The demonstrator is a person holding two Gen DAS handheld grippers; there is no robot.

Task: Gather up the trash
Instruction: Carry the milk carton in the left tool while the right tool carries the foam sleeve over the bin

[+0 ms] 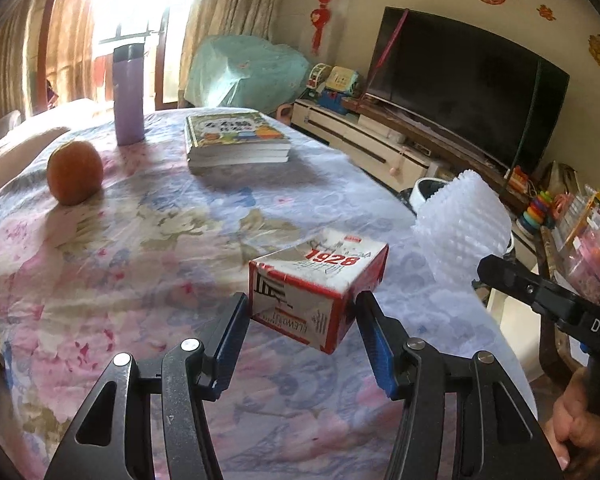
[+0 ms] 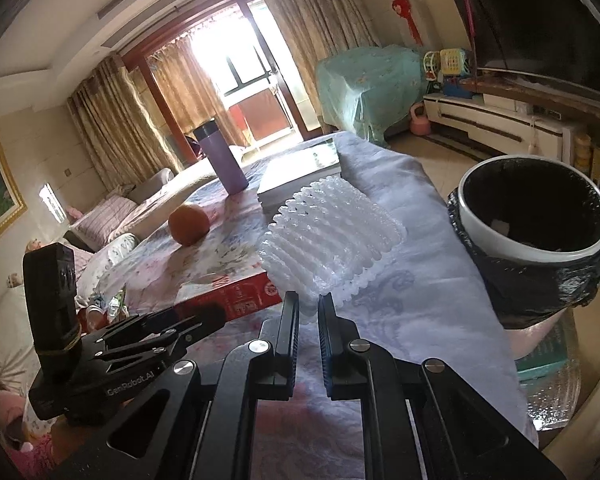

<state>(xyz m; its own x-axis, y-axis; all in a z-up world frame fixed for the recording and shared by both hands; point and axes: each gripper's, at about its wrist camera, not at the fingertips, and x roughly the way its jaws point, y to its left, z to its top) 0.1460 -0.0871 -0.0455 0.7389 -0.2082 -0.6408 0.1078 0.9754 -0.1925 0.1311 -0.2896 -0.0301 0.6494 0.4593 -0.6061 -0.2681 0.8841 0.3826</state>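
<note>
My left gripper (image 1: pixel 302 312) is shut on a torn red and white carton (image 1: pixel 320 286) marked 1928 and holds it just above the flowered tablecloth (image 1: pixel 148 248). The carton also shows in the right wrist view (image 2: pixel 236 294), low on the left. My right gripper (image 2: pixel 309 306) is shut on a white foam fruit net (image 2: pixel 332 236), which it holds over the table's right side; the net also shows in the left wrist view (image 1: pixel 464 224). A white trash bin (image 2: pixel 536 216) lined with a black bag stands off the table's right edge, open at the top.
On the table stand an orange (image 1: pixel 74 172), a purple flask (image 1: pixel 129 94) and a stack of books (image 1: pixel 236 138). A TV (image 1: pixel 464 84) on a low cabinet (image 1: pixel 364 140) runs along the right wall. A sofa (image 2: pixel 112 216) lies left of the table.
</note>
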